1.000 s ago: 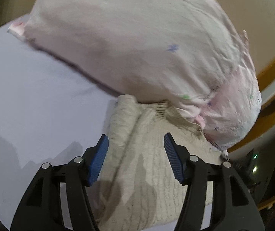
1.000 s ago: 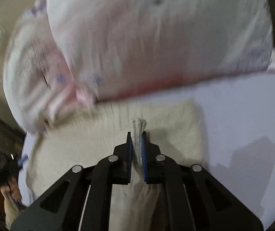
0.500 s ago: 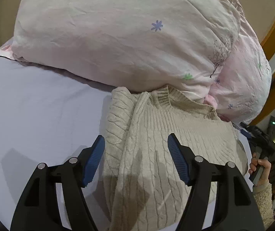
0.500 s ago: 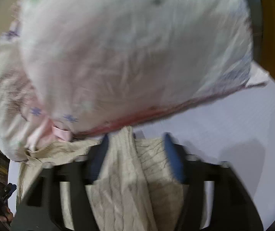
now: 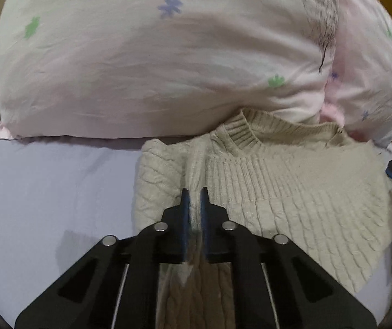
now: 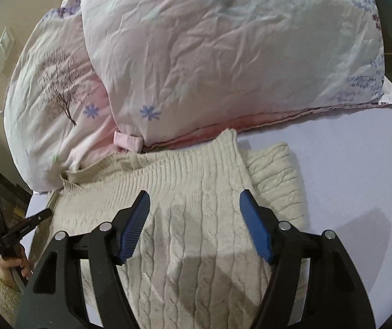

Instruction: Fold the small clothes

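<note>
A cream cable-knit sweater (image 5: 291,192) lies on a lavender bed sheet (image 5: 45,192), its ribbed collar against the pillows. My left gripper (image 5: 194,200) is shut on a raised fold of the sweater near its left shoulder. In the right wrist view the sweater (image 6: 196,219) lies partly folded, one side doubled over. My right gripper (image 6: 194,224) is open and empty, hovering over the sweater's middle with a blue pad on each side.
Two pale pink pillows (image 5: 154,54) with flower prints lie right behind the sweater; they also show in the right wrist view (image 6: 223,54). The bed sheet (image 6: 360,178) stretches to the right of the sweater. A wall with a switch plate (image 6: 4,44) stands at far left.
My left gripper was open over the sweater and has shut on a fold of it. My right gripper, shut on the sweater a second ago, has opened and let go.
</note>
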Demonstrator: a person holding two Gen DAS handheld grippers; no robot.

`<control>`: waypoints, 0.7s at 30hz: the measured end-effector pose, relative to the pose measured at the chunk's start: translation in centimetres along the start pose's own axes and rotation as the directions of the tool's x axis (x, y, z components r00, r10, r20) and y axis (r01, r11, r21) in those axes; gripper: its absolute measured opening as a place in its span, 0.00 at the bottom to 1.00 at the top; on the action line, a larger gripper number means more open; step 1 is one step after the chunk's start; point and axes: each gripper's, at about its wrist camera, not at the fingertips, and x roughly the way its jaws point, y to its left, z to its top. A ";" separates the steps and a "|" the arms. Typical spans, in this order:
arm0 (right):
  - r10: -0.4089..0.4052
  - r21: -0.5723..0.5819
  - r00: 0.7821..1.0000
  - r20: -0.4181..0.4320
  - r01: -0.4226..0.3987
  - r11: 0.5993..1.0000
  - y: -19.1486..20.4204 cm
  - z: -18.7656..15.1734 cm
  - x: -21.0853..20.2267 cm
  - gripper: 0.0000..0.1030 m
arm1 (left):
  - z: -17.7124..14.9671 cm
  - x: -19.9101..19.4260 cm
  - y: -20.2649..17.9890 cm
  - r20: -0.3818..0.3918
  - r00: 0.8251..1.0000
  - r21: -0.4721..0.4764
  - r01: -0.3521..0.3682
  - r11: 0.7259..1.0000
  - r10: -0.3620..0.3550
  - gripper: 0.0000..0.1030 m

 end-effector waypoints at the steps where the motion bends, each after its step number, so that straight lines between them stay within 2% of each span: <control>1: -0.005 -0.005 1.000 -0.014 0.005 1.000 0.0 -0.1 0.4 0.66 | 0.2 0.2 0.0 0.000 1.000 -0.004 -0.006 1.000 0.006 0.06; 2: -0.011 -0.006 1.000 -0.023 0.011 1.000 0.1 -0.2 0.9 0.66 | 0.6 0.0 0.2 0.015 1.000 -0.012 -0.011 1.000 0.012 0.06; 3: -0.016 -0.009 0.999 -0.029 0.016 1.000 0.2 -0.3 1.2 0.66 | 1.4 -0.7 0.8 0.063 0.998 -0.040 -0.010 0.999 0.013 0.05; 5: -0.023 -0.013 0.999 -0.027 0.023 1.000 0.6 -0.4 1.7 0.66 | 2.9 -2.4 3.1 0.175 0.984 -0.149 0.048 0.988 -0.021 0.05; 6: -0.025 -0.013 0.999 -0.028 0.024 1.000 0.7 -0.4 1.9 0.66 | 3.3 -2.6 3.6 0.193 0.981 -0.171 0.059 0.984 -0.025 0.05; 8: -0.038 -0.009 0.999 -0.035 0.038 0.999 0.7 -0.4 2.2 0.66 | 3.9 -1.5 4.2 0.157 0.988 -0.169 0.029 0.985 -0.002 0.05; 10: -0.047 -0.014 0.998 -0.041 0.046 0.999 0.7 -0.4 2.3 0.66 | 3.3 0.4 3.9 0.078 0.997 -0.130 -0.015 0.991 0.025 0.06; 11: -0.048 -0.018 0.998 -0.044 0.047 0.999 0.6 -0.3 2.2 0.66 | 3.0 0.7 4.0 0.065 0.998 -0.136 -0.007 0.991 0.016 0.06; 13: -0.043 -0.013 0.998 -0.048 0.042 0.999 0.9 -0.2 2.4 0.66 | 2.2 0.3 5.0 0.065 0.996 -0.186 0.069 0.980 -0.058 0.06; 15: -0.004 0.011 1.000 -0.007 0.004 1.000 0.9 0.0 1.3 0.66 | 1.5 -1.2 6.2 0.088 0.990 -0.234 0.125 0.964 -0.107 0.26; 16: 0.014 0.013 1.000 0.018 -0.014 1.000 0.9 0.3 0.8 0.66 | 1.1 -2.5 6.9 0.120 0.986 -0.253 0.147 0.956 -0.119 0.48; 18: 0.040 0.034 0.998 0.038 -0.041 0.999 0.8 1.1 0.5 0.73 | 0.3 -4.3 7.8 0.178 0.975 -0.269 0.175 0.947 -0.129 0.69; 19: 0.042 0.063 0.999 0.001 -0.041 0.997 0.4 1.5 1.2 0.80 | 0.1 -4.7 7.9 0.173 0.975 -0.278 0.181 0.943 -0.136 0.70; 21: -0.020 0.111 0.992 -0.121 0.034 0.993 -0.5 1.8 3.6 0.81 | -0.3 -3.9 8.3 0.099 0.983 -0.306 0.181 0.935 -0.158 0.70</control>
